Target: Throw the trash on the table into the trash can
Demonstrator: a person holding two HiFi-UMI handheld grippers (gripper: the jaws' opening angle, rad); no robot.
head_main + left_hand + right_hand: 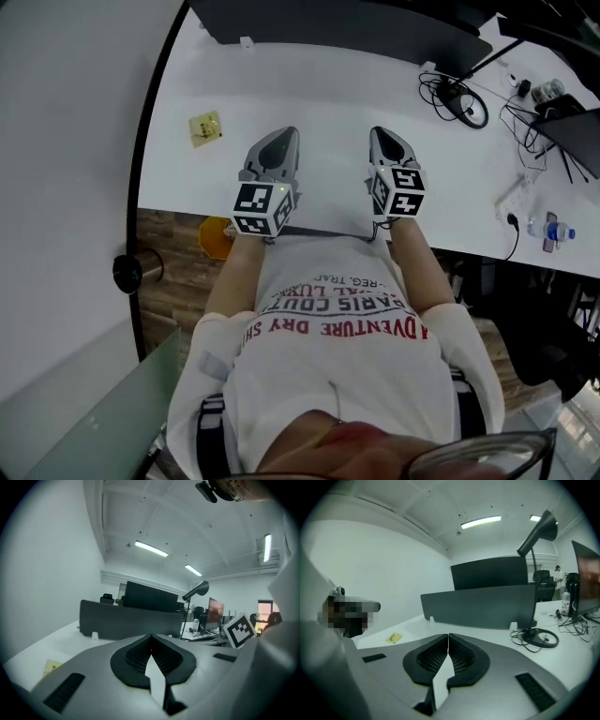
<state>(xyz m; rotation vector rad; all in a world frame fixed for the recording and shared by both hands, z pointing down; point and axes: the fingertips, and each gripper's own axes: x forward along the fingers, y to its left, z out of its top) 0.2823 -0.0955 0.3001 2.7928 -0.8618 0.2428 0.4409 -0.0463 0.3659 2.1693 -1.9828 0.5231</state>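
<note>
The yellow trash (pixel 205 128) lies flat on the far left part of the white table (pixel 328 84). The left gripper (pixel 282 139) is near it, on its right, not touching it. The right gripper (pixel 382 139) is beside that one. Both have their jaws pressed together with nothing inside. Black cables (pixel 461 99) lie to the far right.
</note>
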